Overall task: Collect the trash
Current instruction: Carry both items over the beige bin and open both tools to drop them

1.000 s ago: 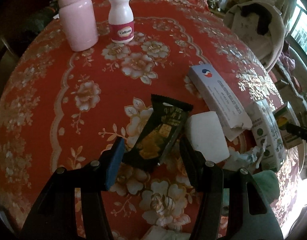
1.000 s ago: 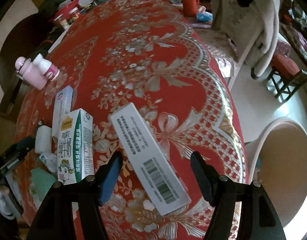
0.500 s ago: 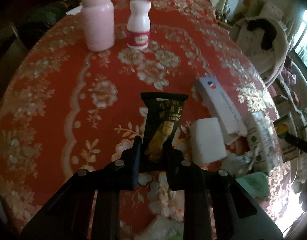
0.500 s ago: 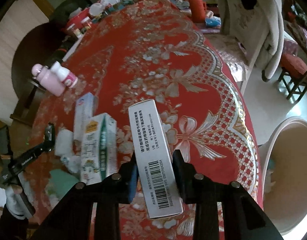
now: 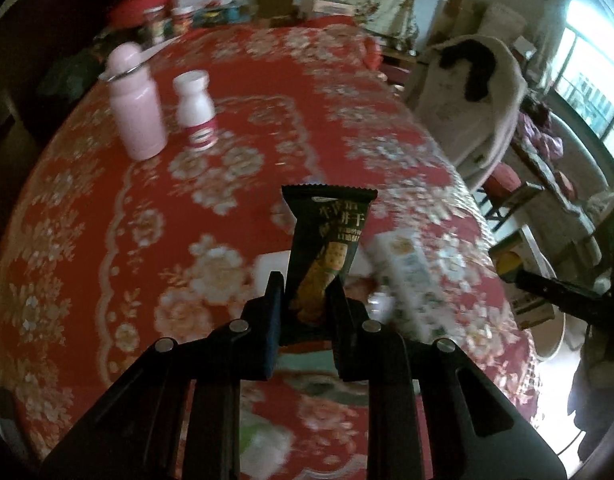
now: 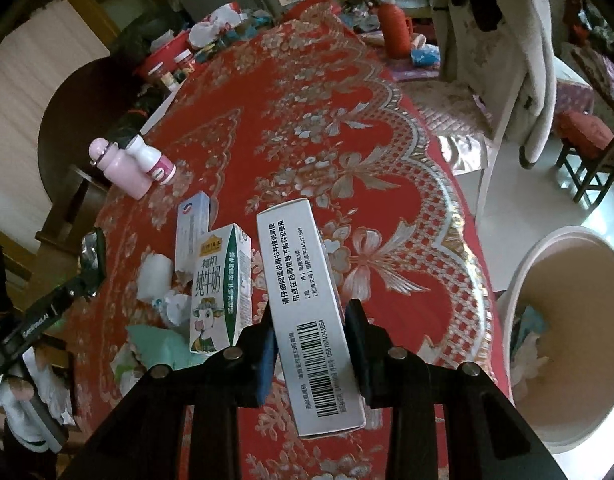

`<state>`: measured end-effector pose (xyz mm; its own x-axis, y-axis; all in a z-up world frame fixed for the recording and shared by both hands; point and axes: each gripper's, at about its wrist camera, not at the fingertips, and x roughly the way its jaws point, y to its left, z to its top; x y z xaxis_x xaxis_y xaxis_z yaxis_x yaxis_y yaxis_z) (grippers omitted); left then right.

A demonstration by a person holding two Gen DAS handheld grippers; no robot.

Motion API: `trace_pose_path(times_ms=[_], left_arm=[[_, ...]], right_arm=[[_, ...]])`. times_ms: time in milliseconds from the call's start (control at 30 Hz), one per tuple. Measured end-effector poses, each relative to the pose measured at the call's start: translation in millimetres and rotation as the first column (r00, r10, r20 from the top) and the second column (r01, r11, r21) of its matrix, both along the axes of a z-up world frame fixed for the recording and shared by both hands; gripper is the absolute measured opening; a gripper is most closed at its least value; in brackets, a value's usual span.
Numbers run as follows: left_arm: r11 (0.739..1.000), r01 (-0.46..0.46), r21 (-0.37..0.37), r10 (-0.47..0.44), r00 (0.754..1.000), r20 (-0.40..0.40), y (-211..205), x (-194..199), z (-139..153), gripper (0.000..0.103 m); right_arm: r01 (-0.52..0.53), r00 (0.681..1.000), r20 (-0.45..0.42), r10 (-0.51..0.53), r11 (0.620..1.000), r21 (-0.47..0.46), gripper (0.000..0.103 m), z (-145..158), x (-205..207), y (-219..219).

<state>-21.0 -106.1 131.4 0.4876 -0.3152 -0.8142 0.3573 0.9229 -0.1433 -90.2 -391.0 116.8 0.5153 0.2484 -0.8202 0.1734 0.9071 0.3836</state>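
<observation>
Above the red tablecloth, both grippers have closed and lifted since a second ago: the left gripper pinches one dark snack wrapper, the right gripper clamps one white barcode box. Two pieces are collected; the bin waits at three o'clock. Left on the cloth: one milk carton, one blue-white box, crumpled tissues (uncountable), two bottles.

both grippers, left gripper and right gripper, are matte black, with angular forked arms, round silver screws and blue-edged finger pads.
</observation>
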Motion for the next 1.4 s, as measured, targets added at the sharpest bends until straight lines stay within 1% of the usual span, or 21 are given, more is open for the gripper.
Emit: trace_pose_path(times_ms=[167, 367, 533, 667, 1033, 1167, 1400], left_arm=[[0.998, 0.056, 0.012, -0.056, 0.998, 0.021, -40, -17, 7, 0.018], [0.991, 0.133, 0.016, -0.134, 0.991, 0.031, -93, -35, 11, 0.018], [0.981, 0.193, 0.026, -0.194, 0.981, 0.027, -135, -48, 11, 0.018], [0.967, 0.251, 0.037, -0.253, 0.967, 0.033, -172, -62, 9, 0.018], [0.924, 0.381, 0.036, -0.381, 0.924, -0.012, -264, -86, -13, 0.018], [0.914, 0.405, 0.034, -0.404, 0.914, -0.029, -289, -91, -21, 0.018], [0.898, 0.438, 0.033, -0.436, 0.898, -0.056, -327, -95, -35, 0.018]], right_arm=[[0.030, 1.000, 0.011, -0.030, 0.999, -0.012, 0.031, 6, -15, -18], [0.096, 0.995, 0.006, -0.096, 0.995, -0.017, 0.031, 6, -41, -53], [0.170, 0.985, -0.007, -0.170, 0.985, -0.018, 0.031, 1, -66, -89], [0.222, 0.975, -0.021, -0.222, 0.975, -0.019, 0.031, -3, -85, -115], [0.335, 0.938, -0.080, -0.336, 0.942, -0.029, 0.031, -25, -125, -177], [0.369, 0.923, -0.100, -0.370, 0.929, -0.028, 0.031, -34, -136, -196], [0.401, 0.906, -0.133, -0.401, 0.916, -0.028, 0.031, -49, -144, -222]])
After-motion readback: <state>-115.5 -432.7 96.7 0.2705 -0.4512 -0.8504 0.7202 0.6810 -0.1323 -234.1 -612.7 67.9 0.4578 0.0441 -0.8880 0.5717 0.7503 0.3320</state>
